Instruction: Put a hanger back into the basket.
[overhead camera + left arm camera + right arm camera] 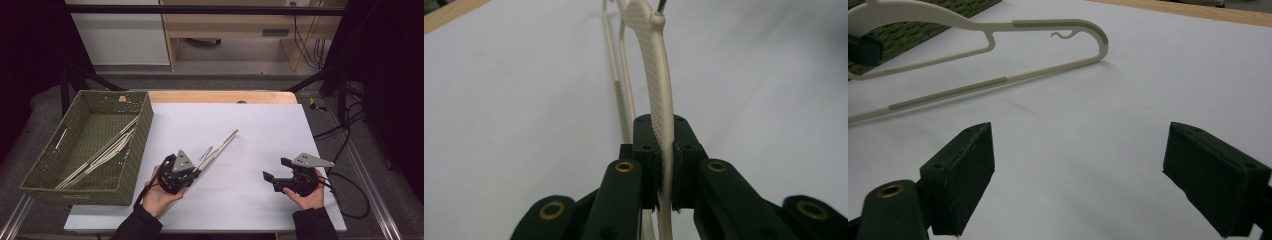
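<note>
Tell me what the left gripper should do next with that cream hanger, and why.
Probably carry it left and lower it into the green basket. The left gripper is already shut on the cream hanger, other hangers lie in that basket, and the right gripper is open with nothing between its jaws.

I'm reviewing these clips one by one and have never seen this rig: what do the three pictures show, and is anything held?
No robot here: a person holds a two-jaw claw tool in each hand. The high view looks down on a table covered by a white sheet; each of the other two pictures comes from a camera riding on one claw. The left claw is shut on a cream plastic hanger. The right claw is open with nothing between its jaws. A green woven basket at the left has more hangers in it.
</note>
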